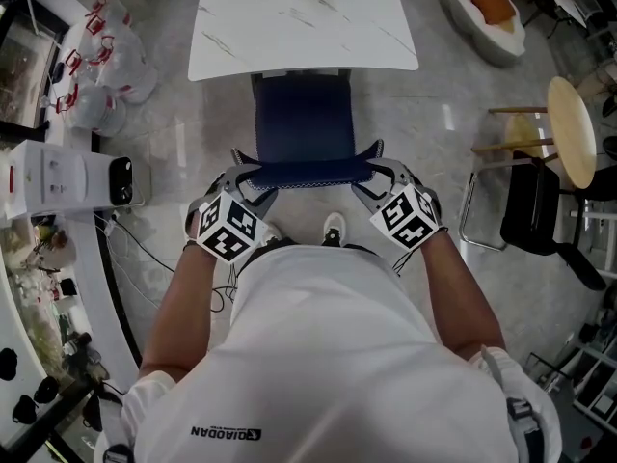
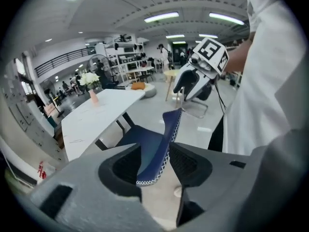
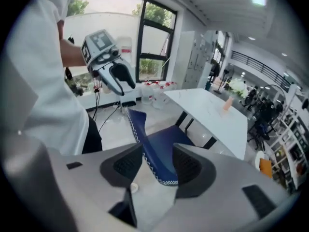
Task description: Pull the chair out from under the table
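A dark blue chair stands with the front of its seat under the white marble table. Its backrest, with white stitching on the rim, faces me. My left gripper is at the backrest's left top corner, my right gripper at the right top corner. In the left gripper view the backrest rim lies between the wide jaws of the left gripper without being clamped. In the right gripper view the rim likewise passes between the spread jaws of the right gripper.
A white appliance and cables lie on the floor at left, plastic bags beyond them. A black chair and a round wooden stool stand at right. My shoe is just behind the chair.
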Demonstrator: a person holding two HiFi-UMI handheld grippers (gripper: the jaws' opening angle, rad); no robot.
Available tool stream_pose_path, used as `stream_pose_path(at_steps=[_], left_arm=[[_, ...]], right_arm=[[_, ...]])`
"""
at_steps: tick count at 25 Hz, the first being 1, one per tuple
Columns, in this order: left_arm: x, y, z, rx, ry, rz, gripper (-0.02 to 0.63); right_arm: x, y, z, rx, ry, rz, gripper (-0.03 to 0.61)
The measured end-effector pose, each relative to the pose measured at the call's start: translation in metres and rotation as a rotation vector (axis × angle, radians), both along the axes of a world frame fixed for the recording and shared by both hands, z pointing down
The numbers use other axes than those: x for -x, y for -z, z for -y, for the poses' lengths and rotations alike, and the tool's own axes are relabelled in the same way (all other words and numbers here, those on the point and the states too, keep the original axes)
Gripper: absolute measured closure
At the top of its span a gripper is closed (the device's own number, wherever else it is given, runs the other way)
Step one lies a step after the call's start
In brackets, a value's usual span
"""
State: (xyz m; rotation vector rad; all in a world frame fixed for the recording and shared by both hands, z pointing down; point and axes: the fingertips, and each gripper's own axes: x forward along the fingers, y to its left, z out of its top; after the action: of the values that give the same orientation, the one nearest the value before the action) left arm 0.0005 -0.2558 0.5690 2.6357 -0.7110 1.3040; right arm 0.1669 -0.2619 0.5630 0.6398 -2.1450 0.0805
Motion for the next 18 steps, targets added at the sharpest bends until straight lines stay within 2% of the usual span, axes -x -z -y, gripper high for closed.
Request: stream_pose_path(at_steps=[2,5,11,15,18], left_arm=[[0.0,-0.022,-0.007,0.024,-0.06,0.091,0.422],[0.001,-0.047,-0.014,0.06,-0.103,0.174,0.423],[0.003,-0.069,-0.011,0.071,-0.124,0.236,0.423],[-0.002,-0.085,-0.014,0.068,-0.181,0.289,0.423],[-0.003,-0.103,-0.012,0.079,-0.22,0.333,0.423]], right_arm=[[-0.001,-0.022,-0.01,0.039,0.061,-0.081,0.376],[-0.004,-0.049,-0.018,0.068,0.113,-0.16,0.379],[-0.001,-0.076,-0.016,0.037,0.217,-0.279,0.387],[0.002,-0.092,-0.012,0.009,0.297,-0.359,0.387],[0.007,-0.106,-0.009,0.022,0.326,-0.376,0.385]])
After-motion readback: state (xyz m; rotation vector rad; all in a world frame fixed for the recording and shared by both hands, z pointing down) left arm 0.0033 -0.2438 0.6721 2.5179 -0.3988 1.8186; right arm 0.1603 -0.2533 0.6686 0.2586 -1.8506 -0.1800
